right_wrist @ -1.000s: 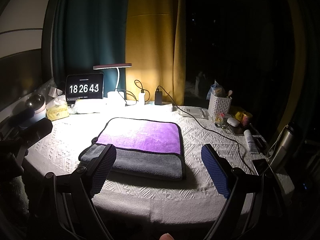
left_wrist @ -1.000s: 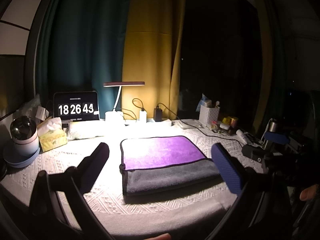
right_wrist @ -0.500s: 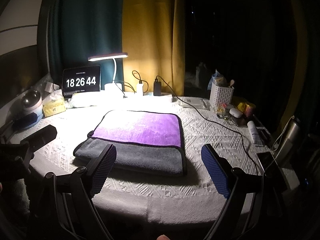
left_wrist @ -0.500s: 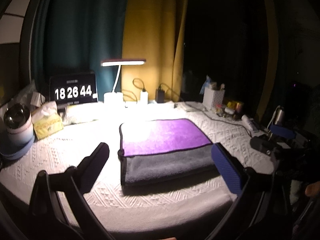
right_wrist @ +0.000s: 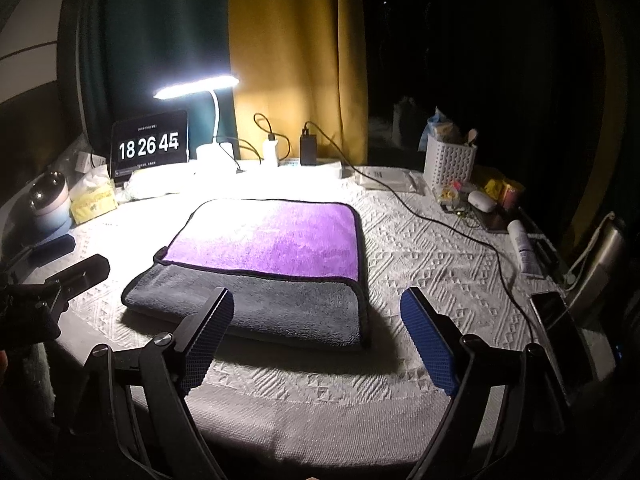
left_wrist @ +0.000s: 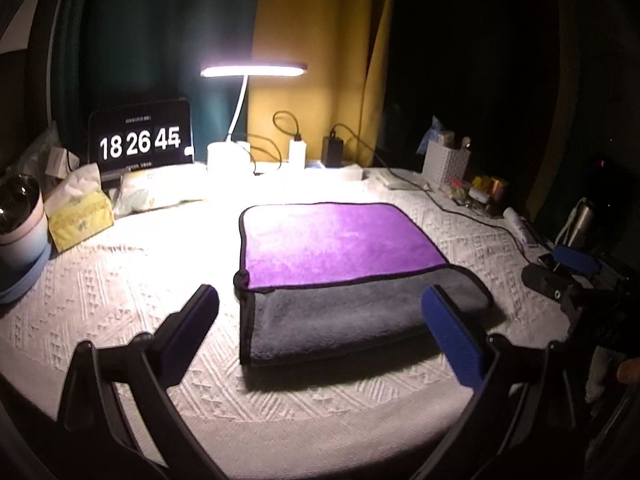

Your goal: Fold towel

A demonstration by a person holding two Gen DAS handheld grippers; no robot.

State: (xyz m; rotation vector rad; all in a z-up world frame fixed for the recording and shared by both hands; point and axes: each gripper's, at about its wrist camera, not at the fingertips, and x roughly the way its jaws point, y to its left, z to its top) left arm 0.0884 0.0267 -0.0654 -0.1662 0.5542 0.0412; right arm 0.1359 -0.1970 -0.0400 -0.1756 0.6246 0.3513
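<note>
Purple and grey plush makes up the towel (left_wrist: 344, 268), which is laid folded on the white textured cloth of the worktop (left_wrist: 120, 280), its purple panel toward the lamp and its grey panel toward the cameras. The towel (right_wrist: 264, 264) is seen lying flat, with a dark piped edge around it.

The left claw (left_wrist: 320, 332) is held wide, nothing between its blue-padded fingers, and is kept above the near edge of the worktop, short of the towel. The right claw (right_wrist: 316, 332) is likewise spread wide and holds nothing; its left finger is seen in front of the towel's grey near edge, though contact cannot be told.

Behind the towel a lit desk lamp (left_wrist: 254, 70) is set, and beside it a clock display (left_wrist: 140, 144) reading 18 26 45. A yellow tissue box (left_wrist: 80, 216) is placed at the left, and a white perforated basket (right_wrist: 448, 164) at the right rear. A black cable (right_wrist: 440, 224) is run across the cloth to the right of the towel.
</note>
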